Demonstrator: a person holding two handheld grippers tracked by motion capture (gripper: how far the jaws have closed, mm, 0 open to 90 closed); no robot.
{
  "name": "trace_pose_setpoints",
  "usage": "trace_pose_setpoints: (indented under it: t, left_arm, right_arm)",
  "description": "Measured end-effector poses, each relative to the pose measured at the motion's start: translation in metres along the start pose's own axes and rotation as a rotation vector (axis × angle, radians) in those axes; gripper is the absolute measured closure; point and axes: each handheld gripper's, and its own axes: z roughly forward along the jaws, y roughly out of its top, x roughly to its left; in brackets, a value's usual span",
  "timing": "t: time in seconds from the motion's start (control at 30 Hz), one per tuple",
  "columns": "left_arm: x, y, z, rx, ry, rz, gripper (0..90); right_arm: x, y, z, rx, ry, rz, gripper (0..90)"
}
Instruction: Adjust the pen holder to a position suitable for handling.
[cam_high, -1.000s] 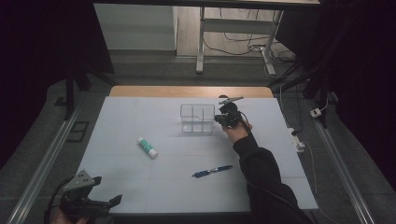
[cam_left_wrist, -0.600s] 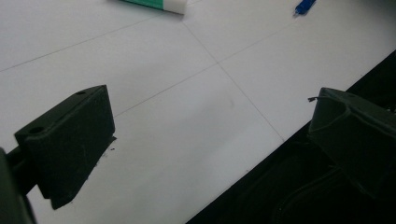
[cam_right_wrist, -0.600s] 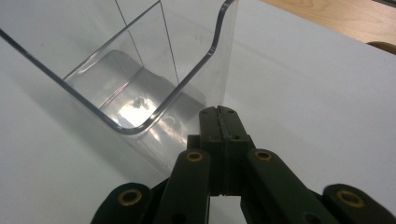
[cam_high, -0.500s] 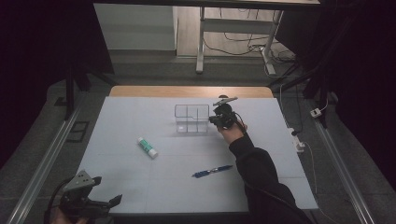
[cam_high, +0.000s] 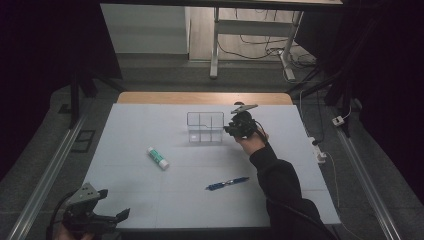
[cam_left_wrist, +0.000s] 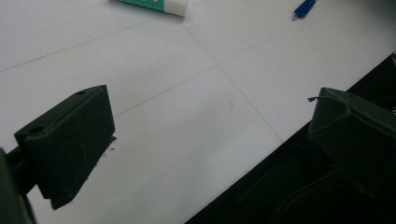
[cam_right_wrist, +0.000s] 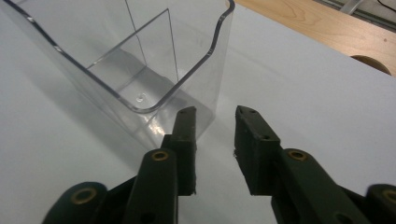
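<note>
A clear plastic organizer box (cam_high: 205, 127) with several compartments stands at the back middle of the white table (cam_high: 150, 125). My right gripper (cam_high: 229, 130) sits at its right end. In the right gripper view the jaws (cam_right_wrist: 215, 116) stand a little apart; they have just been opening and nothing is between them. The box's rounded corner (cam_right_wrist: 154, 70) is just beside the left jaw. My left gripper (cam_high: 114, 204) hovers over the front left edge, wide open (cam_left_wrist: 212, 107) and holding nothing. A white and green glue stick (cam_high: 158, 158) and a blue pen (cam_high: 227, 183) lie on the table.
The table's wooden far edge (cam_high: 200, 97) runs behind the box. In the left gripper view, the glue stick (cam_left_wrist: 154, 3) and the pen tip (cam_left_wrist: 304, 7) lie at the top, and the front table edge (cam_left_wrist: 261, 154) crosses below the jaws. Metal rails flank the table.
The clear box and my right gripper have shifted slightly to the left. The left gripper, glue stick and pen have stayed put.
</note>
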Motion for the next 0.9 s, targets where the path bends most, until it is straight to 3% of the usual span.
trace_pose_setpoints:
  t: [0.4,0.63,0.9]
  left_arm:
    - [0.0,0.001,0.0,-0.002,0.007,-0.009,0.1]
    - [0.001,-0.001,-0.003,-0.01,0.037,-0.015,0.0]
    - [0.002,-0.001,-0.002,-0.004,0.026,-0.015,0.0]
  right_arm:
    - [0.009,-0.002,-0.033,-0.024,0.051,0.001,47.2]
    - [0.024,-0.004,-0.048,-0.031,0.08,-0.022,37.1]
    - [0.037,-0.01,-0.067,-0.037,0.119,-0.031,26.0]
